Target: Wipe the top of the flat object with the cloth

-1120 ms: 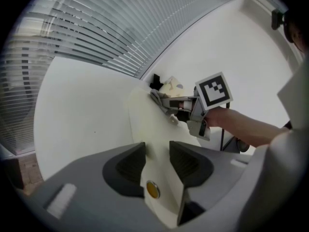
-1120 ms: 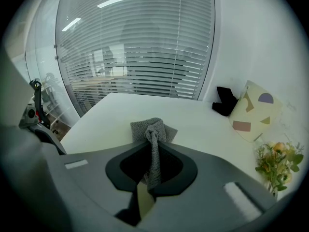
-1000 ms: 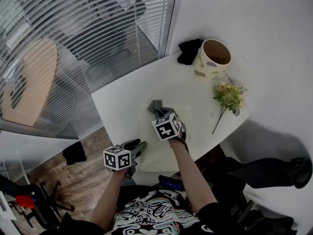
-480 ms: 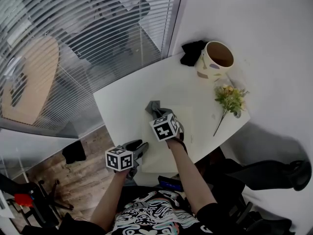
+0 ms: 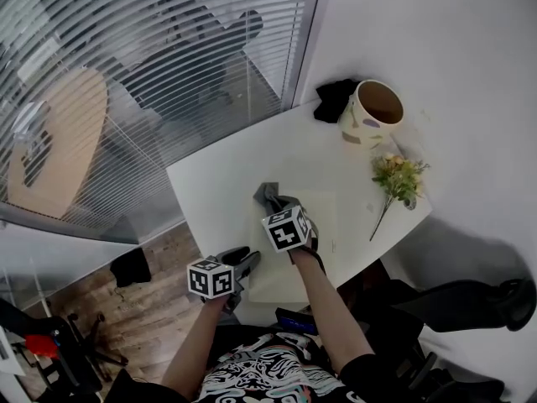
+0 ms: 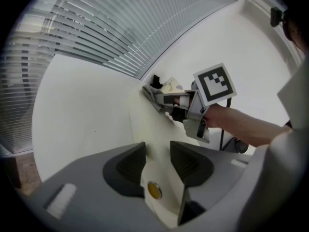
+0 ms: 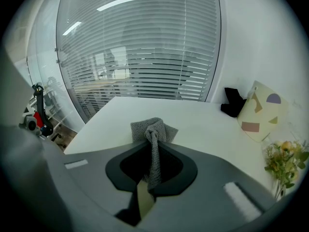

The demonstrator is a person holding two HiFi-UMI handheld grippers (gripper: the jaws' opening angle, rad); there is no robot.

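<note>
Right gripper view: the right gripper (image 7: 153, 153) has its jaws closed on the grey cloth (image 7: 153, 128), which is pressed to the cream board (image 5: 323, 217) on the worktop (image 5: 218, 183). The left gripper (image 6: 157, 158) clamps the board's near edge. Wiping appears to be in hand; the next move calls for a sweep across the uncovered surface.

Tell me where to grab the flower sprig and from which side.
Take the flower sprig by its bare thin stem, probably from straight above, jaws across it. It lies flat on the table, blossoms toward the cup, so the stem is the one slim, firm part.
</note>
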